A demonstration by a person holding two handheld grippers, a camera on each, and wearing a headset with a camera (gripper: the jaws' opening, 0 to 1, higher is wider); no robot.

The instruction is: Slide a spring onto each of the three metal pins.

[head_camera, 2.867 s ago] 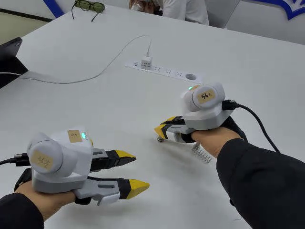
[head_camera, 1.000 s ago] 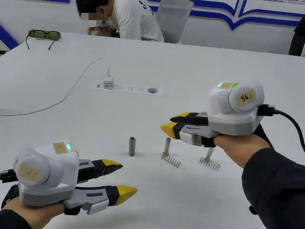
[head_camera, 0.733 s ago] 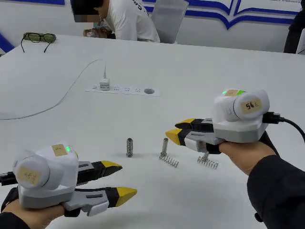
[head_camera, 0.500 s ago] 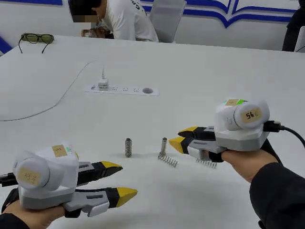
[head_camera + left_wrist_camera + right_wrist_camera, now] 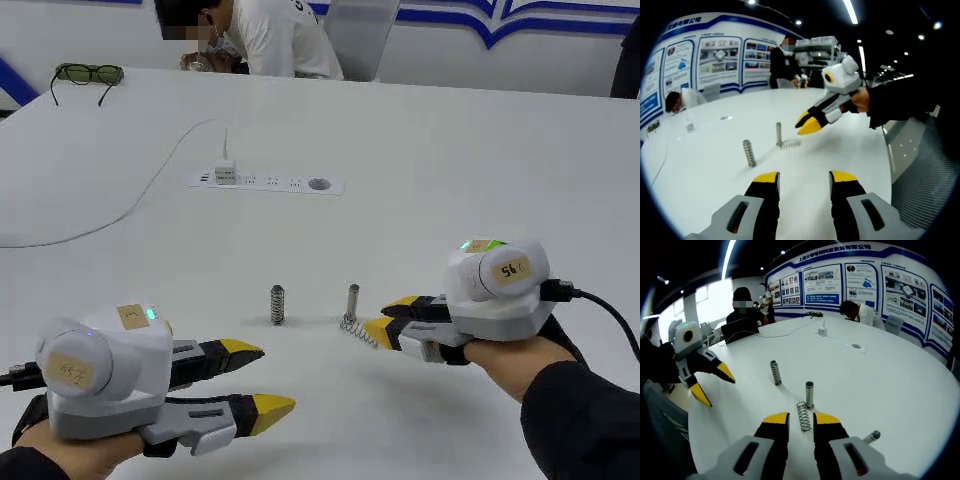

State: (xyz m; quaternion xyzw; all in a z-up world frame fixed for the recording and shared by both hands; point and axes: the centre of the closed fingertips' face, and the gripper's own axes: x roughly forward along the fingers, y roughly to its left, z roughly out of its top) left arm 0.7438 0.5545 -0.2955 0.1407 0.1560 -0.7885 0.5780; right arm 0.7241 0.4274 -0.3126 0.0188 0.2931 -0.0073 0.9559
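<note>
One of three done: sprung pin [image 5: 277, 304] upright on the surface [image 5: 450, 150]; middle pin [image 5: 352, 299] and third pin [image 5: 871, 436] bare; loose spring [image 5: 803, 416] at middle pin's foot, by right gripper [image 5: 386, 318], jaws slightly parted, seemingly ungripped; left gripper [image 5: 276, 378] jaws wide, empty.

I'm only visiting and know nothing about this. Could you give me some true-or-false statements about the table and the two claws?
1. One pin already wears a spring. True.
2. The bare pin has a loose spring lying at its foot. True.
3. The left claw is clamped on a spring. False: it is open and holds nothing.
4. Nothing is plugged into the power strip. False: a white plug with a cable sits in it.
5. The right claw is open, with its tips close to the loose spring. True.
</note>
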